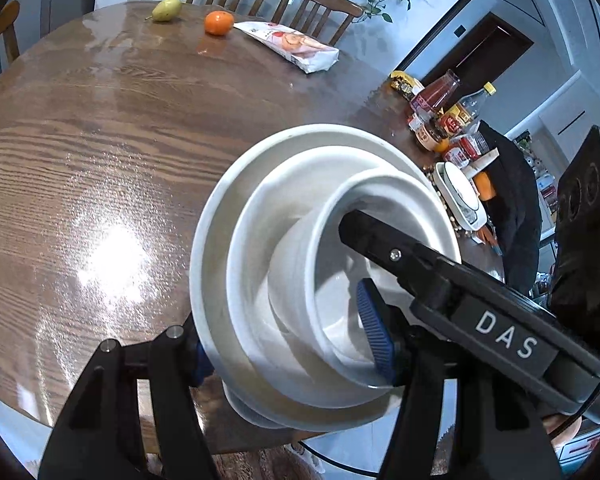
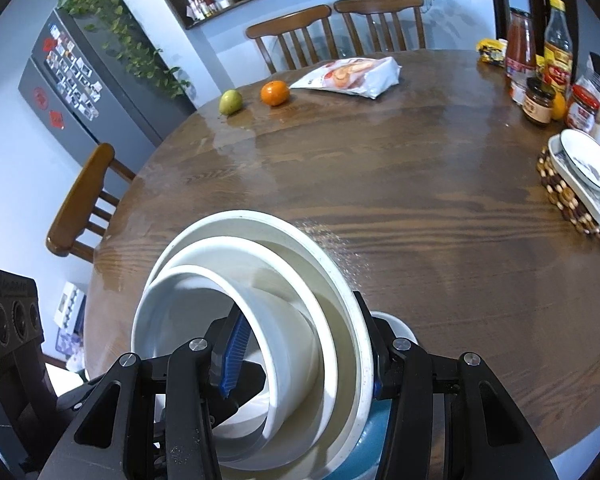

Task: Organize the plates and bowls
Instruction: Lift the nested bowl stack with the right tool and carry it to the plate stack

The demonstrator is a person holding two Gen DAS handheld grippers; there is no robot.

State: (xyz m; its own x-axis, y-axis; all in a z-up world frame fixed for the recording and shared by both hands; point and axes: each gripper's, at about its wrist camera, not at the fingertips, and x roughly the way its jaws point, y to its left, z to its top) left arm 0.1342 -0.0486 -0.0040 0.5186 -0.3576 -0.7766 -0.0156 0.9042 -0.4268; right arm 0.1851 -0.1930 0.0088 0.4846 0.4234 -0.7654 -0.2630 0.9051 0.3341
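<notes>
Both grippers are clamped on one nested stack of three glazed white ceramic bowls (image 1: 300,280), which sits over the near edge of the round, glossy brown wooden table (image 1: 100,140); whether its base rests on the wood or is just clear of it cannot be told. In the left wrist view the left gripper (image 1: 288,344) stands partly open at about 6 o'clock, one blue ribbed pad (image 1: 374,332) inside the innermost bowl and the other finger outside the largest rim, so it pinches all three walls together. The right gripper (image 2: 300,364), seen from its own camera at about 6 o'clock, does likewise from the opposite side: a blue pad (image 2: 232,356) inside, the other finger outside the biggest rim, jaws narrowed to the thickness of the walls. A blue-glazed underside (image 2: 364,440) shows beneath the stack there. I judge the stack heavy, rigid, smooth and brittle; the inner bowls look loose and sit off-centre, so they could slide or chip if tipped. Holding on opposite rims, kept level, seems the soundest hold. Across the table at 12 o'clock lie a green pear (image 1: 166,10), an orange mandarin (image 1: 219,23) and a white snack packet (image 1: 292,48).
</notes>
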